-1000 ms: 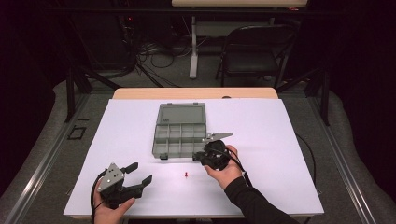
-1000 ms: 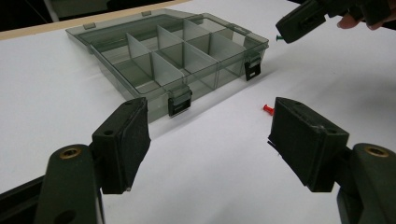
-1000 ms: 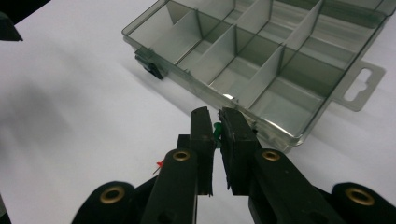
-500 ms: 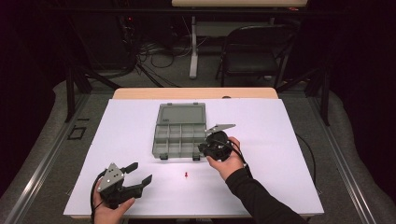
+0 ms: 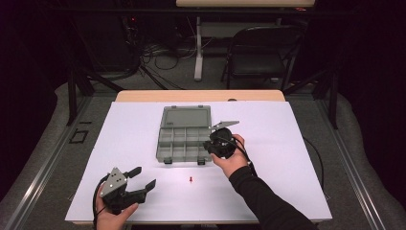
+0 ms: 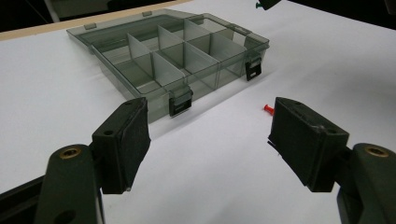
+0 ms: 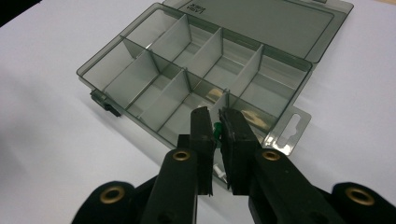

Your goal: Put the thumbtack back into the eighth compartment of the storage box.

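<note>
An open smoky-grey compartment box (image 5: pixel 165 143) lies mid-table, lid (image 5: pixel 186 116) flat behind it. My right gripper (image 5: pixel 209 143) hovers at the box's near right corner, shut on a small green push pin (image 7: pixel 216 130) between the pads. Below the jaws lies the box's near right compartment (image 7: pixel 254 119). A red push pin (image 5: pixel 190 180) lies on the white sheet in front of the box, also seen in the left gripper view as the red pin (image 6: pixel 268 108). My left gripper (image 5: pixel 143 178) rests at the front left, open, nothing between its pads (image 6: pixel 126 140).
The white sheet (image 5: pixel 297 153) covers the table to its edges. Two black latches (image 6: pixel 180 101) hang off the box's front wall. A folding chair (image 5: pixel 261 55) and cables stand beyond the far edge.
My right gripper has moved a little away from the person and up, toward the box's near right corner, still closed on the green pin. The left gripper has not moved.
</note>
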A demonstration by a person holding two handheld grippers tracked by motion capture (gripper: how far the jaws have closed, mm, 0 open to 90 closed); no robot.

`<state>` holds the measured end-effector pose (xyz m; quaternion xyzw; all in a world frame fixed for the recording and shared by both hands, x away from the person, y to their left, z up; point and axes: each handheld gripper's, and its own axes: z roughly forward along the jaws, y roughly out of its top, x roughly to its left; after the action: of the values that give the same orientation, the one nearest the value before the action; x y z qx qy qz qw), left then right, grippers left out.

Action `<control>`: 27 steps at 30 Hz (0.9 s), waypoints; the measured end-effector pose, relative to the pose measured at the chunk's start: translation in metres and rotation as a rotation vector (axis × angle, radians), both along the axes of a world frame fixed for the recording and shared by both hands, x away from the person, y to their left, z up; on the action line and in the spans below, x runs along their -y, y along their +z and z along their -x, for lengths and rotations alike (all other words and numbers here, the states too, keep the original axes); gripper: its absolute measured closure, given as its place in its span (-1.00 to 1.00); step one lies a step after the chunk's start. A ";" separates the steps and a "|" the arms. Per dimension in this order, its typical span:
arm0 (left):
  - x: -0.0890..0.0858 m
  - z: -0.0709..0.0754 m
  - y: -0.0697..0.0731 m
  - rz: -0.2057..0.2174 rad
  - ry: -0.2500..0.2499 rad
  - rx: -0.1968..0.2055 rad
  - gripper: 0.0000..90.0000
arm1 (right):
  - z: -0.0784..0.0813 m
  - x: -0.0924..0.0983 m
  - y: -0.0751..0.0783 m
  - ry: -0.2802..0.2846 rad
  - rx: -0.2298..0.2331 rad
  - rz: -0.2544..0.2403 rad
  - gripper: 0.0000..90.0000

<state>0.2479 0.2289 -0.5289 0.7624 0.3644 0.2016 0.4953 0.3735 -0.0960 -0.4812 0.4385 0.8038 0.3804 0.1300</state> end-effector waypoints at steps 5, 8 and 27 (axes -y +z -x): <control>0.000 0.000 0.000 0.003 -0.002 -0.001 -0.38 | -0.006 -0.001 -0.002 -0.007 -0.002 0.007 0.86; 0.000 0.000 0.000 0.000 0.000 -0.001 -0.38 | -0.010 -0.001 -0.006 -0.011 -0.003 0.015 0.86; -0.001 -0.001 0.000 0.001 -0.004 -0.001 -0.38 | -0.026 -0.005 -0.024 -0.043 -0.045 0.023 0.86</control>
<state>0.2484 0.2296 -0.5292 0.7630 0.3632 0.1998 0.4960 0.3992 -0.0911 -0.5048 0.4623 0.8014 0.3583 0.1251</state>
